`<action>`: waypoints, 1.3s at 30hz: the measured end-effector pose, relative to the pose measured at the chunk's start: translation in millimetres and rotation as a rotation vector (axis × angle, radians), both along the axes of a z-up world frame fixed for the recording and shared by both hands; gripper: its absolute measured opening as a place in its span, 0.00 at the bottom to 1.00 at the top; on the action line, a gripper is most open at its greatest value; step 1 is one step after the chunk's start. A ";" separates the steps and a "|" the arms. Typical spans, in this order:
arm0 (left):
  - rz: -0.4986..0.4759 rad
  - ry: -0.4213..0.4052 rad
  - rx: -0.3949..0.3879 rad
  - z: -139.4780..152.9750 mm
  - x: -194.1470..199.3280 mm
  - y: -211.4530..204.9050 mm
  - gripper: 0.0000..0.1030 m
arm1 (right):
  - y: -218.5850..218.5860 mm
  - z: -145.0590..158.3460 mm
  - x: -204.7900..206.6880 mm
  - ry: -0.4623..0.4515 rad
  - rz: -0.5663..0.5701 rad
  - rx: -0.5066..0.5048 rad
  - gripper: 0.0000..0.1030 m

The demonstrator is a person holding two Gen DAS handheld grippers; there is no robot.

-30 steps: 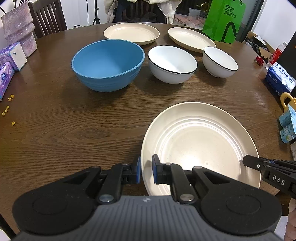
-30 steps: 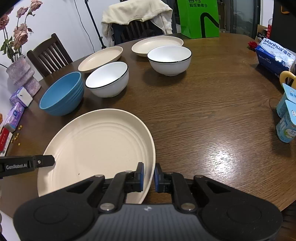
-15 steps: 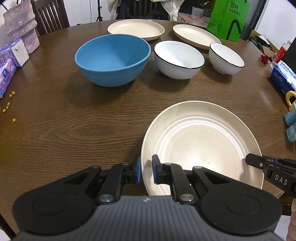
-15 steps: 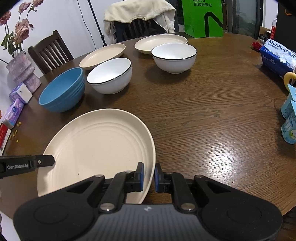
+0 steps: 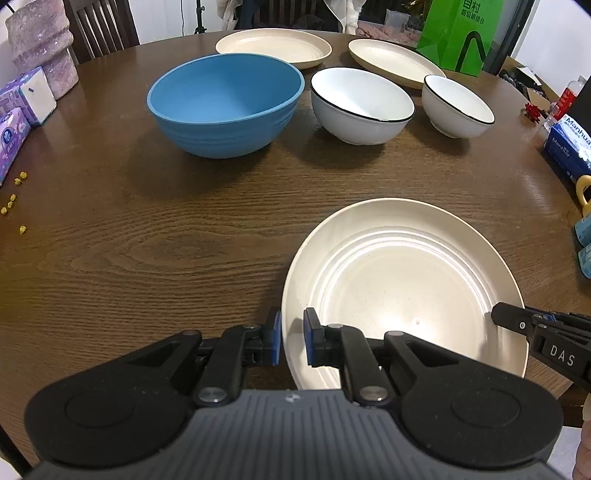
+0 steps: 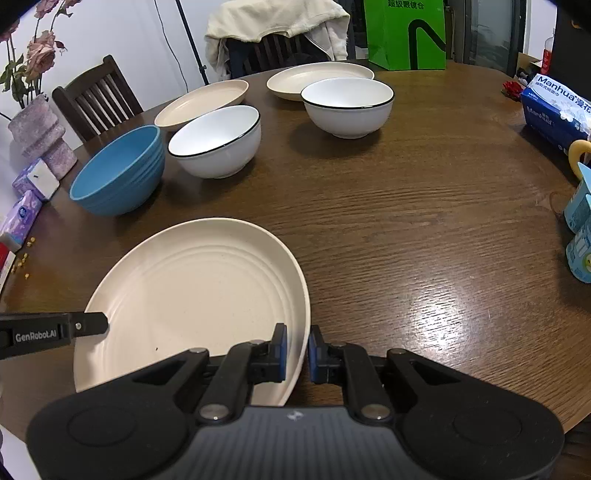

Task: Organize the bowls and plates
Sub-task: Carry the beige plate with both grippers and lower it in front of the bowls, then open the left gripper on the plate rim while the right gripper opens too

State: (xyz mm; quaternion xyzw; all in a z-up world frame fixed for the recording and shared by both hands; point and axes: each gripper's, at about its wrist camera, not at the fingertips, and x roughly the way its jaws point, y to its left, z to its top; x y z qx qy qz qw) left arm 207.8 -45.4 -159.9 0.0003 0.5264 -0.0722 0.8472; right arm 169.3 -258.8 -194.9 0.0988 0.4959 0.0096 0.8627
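A large cream plate (image 5: pixel 402 291) (image 6: pixel 195 299) is held between both grippers near the table's front edge. My left gripper (image 5: pixel 292 341) is shut on its left rim; my right gripper (image 6: pixel 296 352) is shut on its right rim. Beyond it stand a blue bowl (image 5: pixel 225 103) (image 6: pixel 118 173), a larger white bowl (image 5: pixel 362 107) (image 6: pixel 218 142) and a smaller white bowl (image 5: pixel 458 107) (image 6: pixel 347 105). Two smaller cream plates (image 5: pixel 273 46) (image 5: pixel 395 62) lie at the back, also in the right wrist view (image 6: pixel 203 103) (image 6: pixel 317 77).
The brown wooden table (image 5: pixel 147 229) carries tissue packs (image 5: pixel 26 99) and a purple vase (image 5: pixel 44 48) at left, a green bag (image 5: pixel 461 33) at the back, a blue tissue pack (image 6: pixel 557 110) and drink cartons (image 6: pixel 580 229) at right. Chairs stand behind.
Both grippers with the large plate have moved forward across the table; the bowls and back plates appear nearer. The grip on the plate is unchanged.
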 end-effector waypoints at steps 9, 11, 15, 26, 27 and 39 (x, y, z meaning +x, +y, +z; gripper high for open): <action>-0.006 0.022 0.005 -8.2 0.9 -1.6 0.12 | -2.1 -10.2 2.2 0.022 -0.012 -0.003 0.11; -0.009 0.030 0.003 -10.1 0.5 -1.9 0.12 | -2.6 -11.3 3.3 0.026 -0.015 -0.002 0.11; -0.025 0.033 -0.005 -9.8 -0.8 -4.8 0.20 | -2.8 -15.6 6.1 0.057 -0.020 0.001 0.15; -0.024 -0.014 -0.028 4.4 -5.6 -0.7 0.78 | -4.1 -8.4 2.8 0.052 -0.019 0.010 0.56; -0.026 -0.019 -0.034 6.3 -5.9 -0.3 0.80 | -4.3 -7.2 1.7 0.050 -0.017 0.009 0.58; -0.012 -0.048 -0.072 21.0 -21.9 5.5 1.00 | -5.0 12.6 -19.6 0.022 -0.010 0.027 0.96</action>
